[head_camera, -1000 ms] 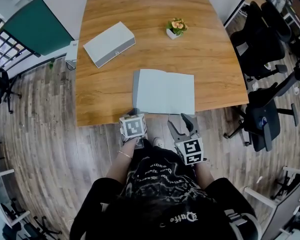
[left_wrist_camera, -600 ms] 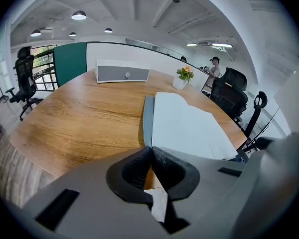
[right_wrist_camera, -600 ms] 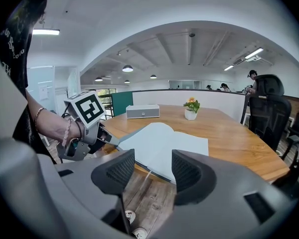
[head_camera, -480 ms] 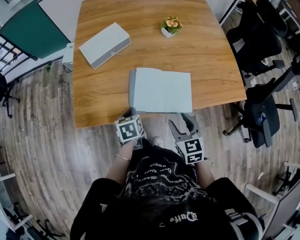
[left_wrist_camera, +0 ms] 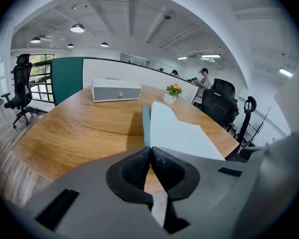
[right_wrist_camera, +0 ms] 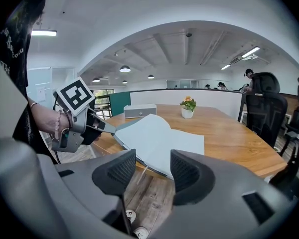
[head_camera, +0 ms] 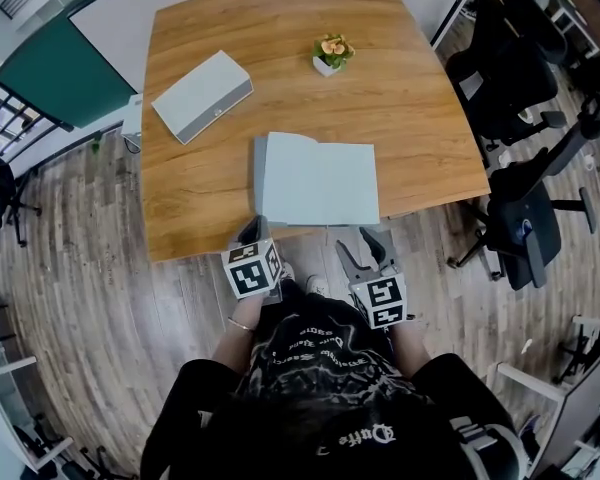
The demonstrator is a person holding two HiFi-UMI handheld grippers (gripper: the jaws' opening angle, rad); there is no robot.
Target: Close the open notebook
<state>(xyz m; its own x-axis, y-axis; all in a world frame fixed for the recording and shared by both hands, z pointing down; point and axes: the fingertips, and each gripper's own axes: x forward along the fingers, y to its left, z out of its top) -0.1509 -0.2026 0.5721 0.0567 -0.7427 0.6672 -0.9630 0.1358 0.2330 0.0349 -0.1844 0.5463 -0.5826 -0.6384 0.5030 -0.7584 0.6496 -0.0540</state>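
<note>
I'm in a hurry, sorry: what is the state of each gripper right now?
Left gripper: shut on the left edge of the notebook.
Right gripper: open, jaws closing, nothing gripped.

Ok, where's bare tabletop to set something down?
Widest: right of the notebook, from the potted plant to the table's right edge. Also left, between the grey box and the near edge. Crowded: the near edge, where the left gripper pinches the notebook.
</note>
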